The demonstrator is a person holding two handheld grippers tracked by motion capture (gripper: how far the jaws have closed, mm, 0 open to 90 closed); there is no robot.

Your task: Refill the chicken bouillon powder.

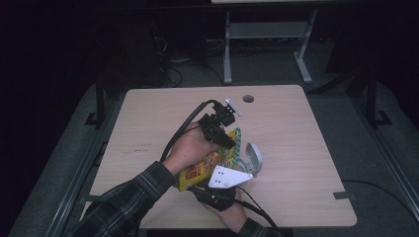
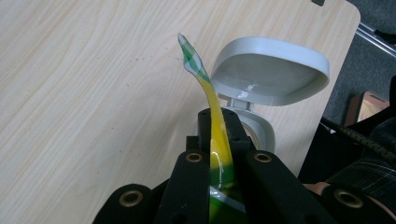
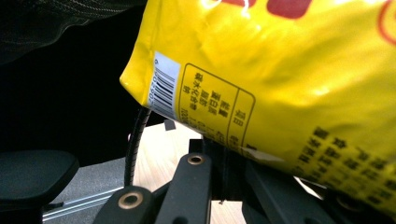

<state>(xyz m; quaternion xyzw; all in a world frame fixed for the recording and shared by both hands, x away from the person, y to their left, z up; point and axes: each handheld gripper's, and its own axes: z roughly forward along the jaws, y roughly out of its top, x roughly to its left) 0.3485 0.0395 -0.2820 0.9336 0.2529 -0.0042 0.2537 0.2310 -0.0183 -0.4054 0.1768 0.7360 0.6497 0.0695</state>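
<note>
Left gripper (image 1: 232, 143) held farther out, fingers (image 2: 194, 186) clamped tight, hand (image 1: 190, 148) wrapped around its body. Right gripper (image 1: 217, 190) nearer, fingers likewise closed, hand (image 1: 232, 215) underneath. Forearms angled in from near edge.

A bright yellow snack bag (image 3: 280, 70) carries red lettering, black printed text and a white barcode; its sealed top edge is checked green and white. A pale grey flip-lid container (image 2: 268, 74) rests on the light wood-grain table (image 1: 296, 128). Both black hand-held grippers appear; the sleeve (image 1: 128, 197) is dark plaid.
</note>
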